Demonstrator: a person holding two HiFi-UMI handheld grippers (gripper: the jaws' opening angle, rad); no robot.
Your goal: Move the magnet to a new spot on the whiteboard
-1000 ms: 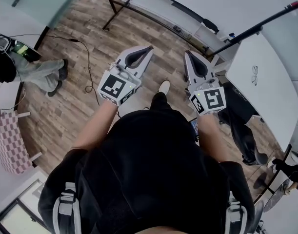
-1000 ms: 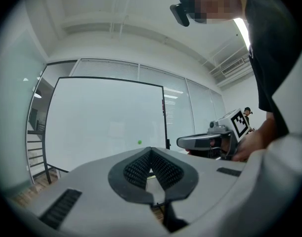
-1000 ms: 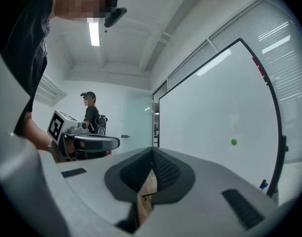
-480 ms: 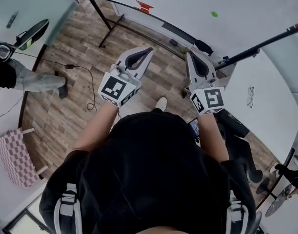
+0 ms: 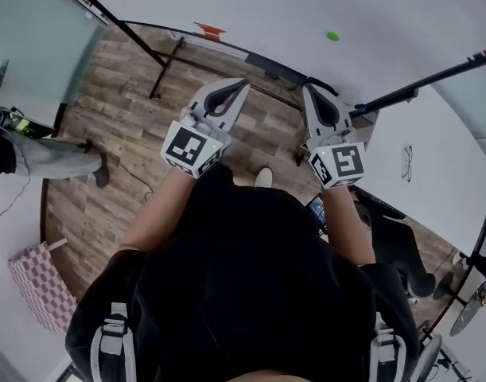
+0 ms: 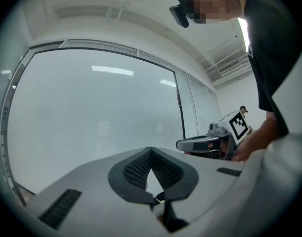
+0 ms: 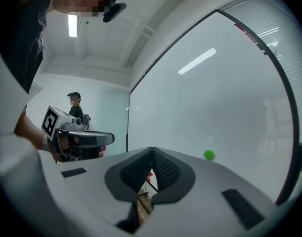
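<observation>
Facing: you stood before the whiteboard [image 5: 250, 2] with both tools raised toward it; neither touched it.
Left gripper [image 5: 242, 82]: you held its jaws together at the tips, with nothing between them.
Right gripper [image 5: 308, 88]: its jaws were likewise closed on nothing, and it was the nearer of the two to the target.
Magnet position: the green magnet [image 5: 332, 36] sat on the board face, beyond the right gripper's tips and a little to their right, well apart from them. In the right gripper view it showed low on the board, just right of the jaws.
Magnet build (judged): it looked like a small round button, probably light and rigid with a smooth plastic shell, and not fragile.
Magnet grip behaviour (judged): the smooth rim could slip between the pads. Its pull on the board would resist a straight lift, so the load would come from that pull and not from weight.
Hold point (judged): you needed the jaws opened first. The pads would then go on opposite sides of the rim, close to the board face and square to it.
Release (judged): tilting one edge up or sliding the button looked easier than pulling it straight off.
Other item: a red thing [image 5: 209, 30] lay at the board's lower edge, well left of the magnet and clear of the reach.
</observation>
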